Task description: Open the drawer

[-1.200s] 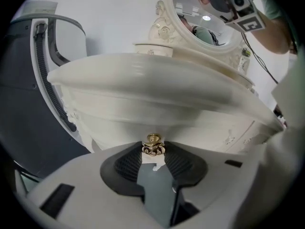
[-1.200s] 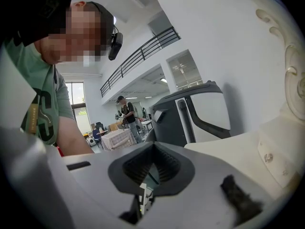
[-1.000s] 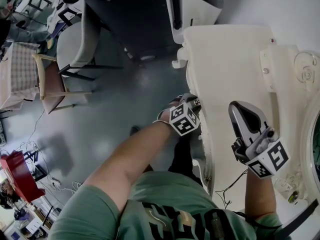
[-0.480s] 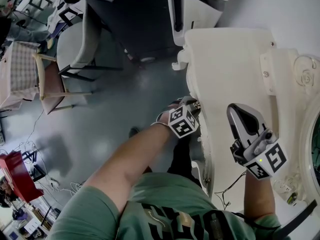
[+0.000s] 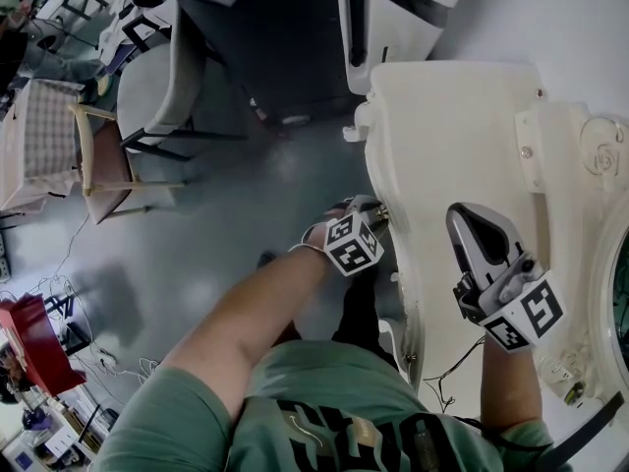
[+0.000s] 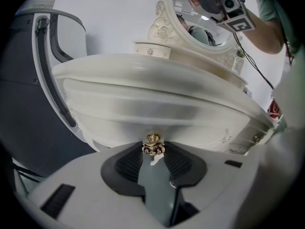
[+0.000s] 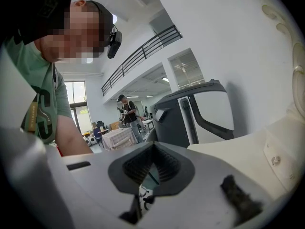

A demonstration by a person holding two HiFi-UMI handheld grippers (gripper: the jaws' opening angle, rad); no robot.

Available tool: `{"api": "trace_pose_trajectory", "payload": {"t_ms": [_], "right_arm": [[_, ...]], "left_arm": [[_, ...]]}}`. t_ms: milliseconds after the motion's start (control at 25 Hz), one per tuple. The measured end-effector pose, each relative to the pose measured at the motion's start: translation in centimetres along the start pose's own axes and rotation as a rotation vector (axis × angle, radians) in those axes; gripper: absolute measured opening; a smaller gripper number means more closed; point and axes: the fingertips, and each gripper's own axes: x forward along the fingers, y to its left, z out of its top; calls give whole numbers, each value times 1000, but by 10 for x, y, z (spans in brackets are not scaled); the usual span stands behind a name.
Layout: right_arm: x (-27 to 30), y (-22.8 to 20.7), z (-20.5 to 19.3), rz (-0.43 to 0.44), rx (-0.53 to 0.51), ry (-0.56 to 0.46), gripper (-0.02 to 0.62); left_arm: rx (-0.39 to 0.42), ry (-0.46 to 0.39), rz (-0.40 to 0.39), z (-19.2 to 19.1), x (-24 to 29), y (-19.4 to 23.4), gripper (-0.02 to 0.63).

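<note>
Brass knob (image 6: pixel 153 139) sits pinched between your left claw's (image 6: pixel 153 150) pads, so you can pull the cream drawer (image 6: pixel 143 111) straight ahead of its tips. Your right claw (image 7: pixel 151 151) hangs closed and empty over the tabletop (image 5: pixel 442 146), clear of the pull.

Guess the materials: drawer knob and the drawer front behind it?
Drawer knob: probably brass or gold-plated metal with a polished finish. It shows yellow glints and ornate cast-looking relief.
Drawer front: a smooth cream coat with a soft satin sheen and no visible grain. It could be painted wood or moulded resin; the look doesn't settle which.
</note>
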Motion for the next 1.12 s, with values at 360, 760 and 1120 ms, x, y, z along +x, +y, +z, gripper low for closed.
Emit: {"api": "trace_pose_trajectory", "payload": {"t_ms": [360, 760, 1120], "right_arm": [[13, 10, 1, 23, -13, 6, 5], [30, 27, 4, 56, -24, 9, 5], [39, 40, 6, 75, -33, 13, 5]], "left_arm": [[-4, 12, 2, -18, -13, 4, 146], [-22, 11, 14, -37, -31, 8, 146], [-31, 12, 29, -50, -45, 11, 146]]}}
